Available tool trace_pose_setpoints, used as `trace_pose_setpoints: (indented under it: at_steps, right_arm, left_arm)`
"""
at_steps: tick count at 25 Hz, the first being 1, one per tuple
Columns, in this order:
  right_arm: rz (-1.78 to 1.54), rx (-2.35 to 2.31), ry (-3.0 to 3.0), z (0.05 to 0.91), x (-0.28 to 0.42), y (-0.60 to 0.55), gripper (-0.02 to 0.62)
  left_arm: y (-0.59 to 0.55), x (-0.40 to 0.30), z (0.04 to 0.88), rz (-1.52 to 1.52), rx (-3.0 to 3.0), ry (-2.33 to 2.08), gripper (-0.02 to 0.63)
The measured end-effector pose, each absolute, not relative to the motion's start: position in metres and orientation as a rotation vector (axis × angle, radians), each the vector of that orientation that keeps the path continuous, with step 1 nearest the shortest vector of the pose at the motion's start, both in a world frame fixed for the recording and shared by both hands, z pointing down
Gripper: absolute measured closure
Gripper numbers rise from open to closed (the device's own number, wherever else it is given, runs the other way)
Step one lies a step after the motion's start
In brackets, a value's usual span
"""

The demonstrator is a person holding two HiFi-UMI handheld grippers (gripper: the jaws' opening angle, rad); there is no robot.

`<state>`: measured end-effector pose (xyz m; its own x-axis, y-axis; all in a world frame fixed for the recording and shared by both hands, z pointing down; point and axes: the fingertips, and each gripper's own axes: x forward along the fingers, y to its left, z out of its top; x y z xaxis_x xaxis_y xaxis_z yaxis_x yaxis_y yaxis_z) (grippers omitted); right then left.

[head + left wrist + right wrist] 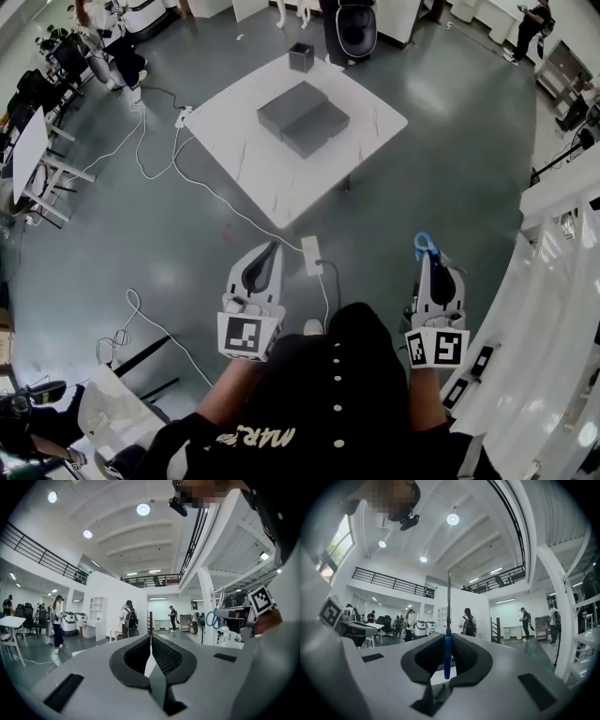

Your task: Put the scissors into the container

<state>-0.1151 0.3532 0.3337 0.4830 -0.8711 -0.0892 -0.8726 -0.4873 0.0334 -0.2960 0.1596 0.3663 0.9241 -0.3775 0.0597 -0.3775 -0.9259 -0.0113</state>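
Note:
Blue-handled scissors [424, 245] stick out ahead of my right gripper [432, 261], whose jaws are shut on them. In the right gripper view the blue handle [447, 656] is pinched between the pads and the thin blade points straight up. My left gripper [271, 249] is held at the same height, shut and empty; its jaws [151, 638] meet with nothing between them. A small dark open box [301, 57] stands at the far edge of a white table [366, 98], well ahead of both grippers. From the left gripper view the scissors' blue loop [212, 619] shows on the right.
Two flat grey boxes [303, 117] lie on the table's middle. White cables [202, 187] and a power strip [311, 255] run over the grey floor between me and the table. White racking [562, 281] stands close on my right. People and desks are farther off.

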Motion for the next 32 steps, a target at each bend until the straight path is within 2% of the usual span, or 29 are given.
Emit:
trace_pose_setpoints:
  at_steps: [12,32]
  right_arm:
    - [0.159,-2.719,1.521,0.334,-0.074,0.338,0.54]
    - [0.129,-2.654,1.585,0.331,0.096,0.276,0.54]
  left_arm:
    - [0.139,-0.25,0.361,0.042,3.099,-0.553,0.571]
    - [0.083,-0.091,0.366,0.105,3.074,-0.629,0.571]
